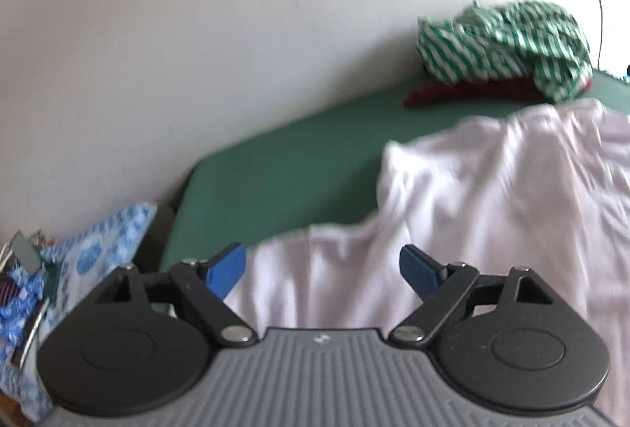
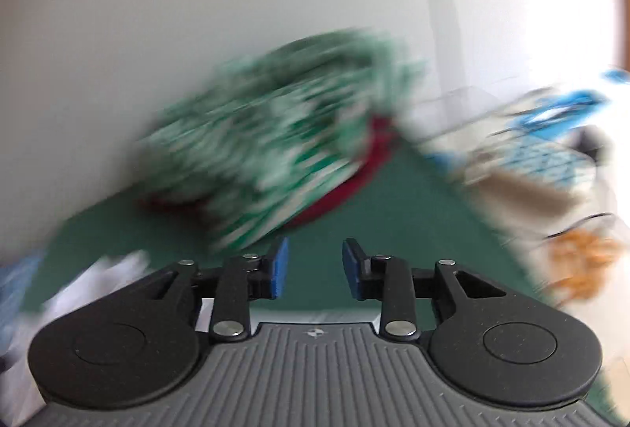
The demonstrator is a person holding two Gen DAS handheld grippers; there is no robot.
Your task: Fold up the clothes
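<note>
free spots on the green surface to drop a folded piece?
Bare green surface runs along the wall, between the white garment and the corner beside the blue-patterned cloth. Another bare strip lies ahead of the right tongs, below the green-striped pile. Crowded: the far corner with that pile over a red garment.

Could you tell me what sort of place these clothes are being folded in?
Probably a room in a home: a green-covered surface, perhaps a bed or mat, set against a plain white wall, with a white garment spread on it and a green-striped garment heaped behind.
</note>
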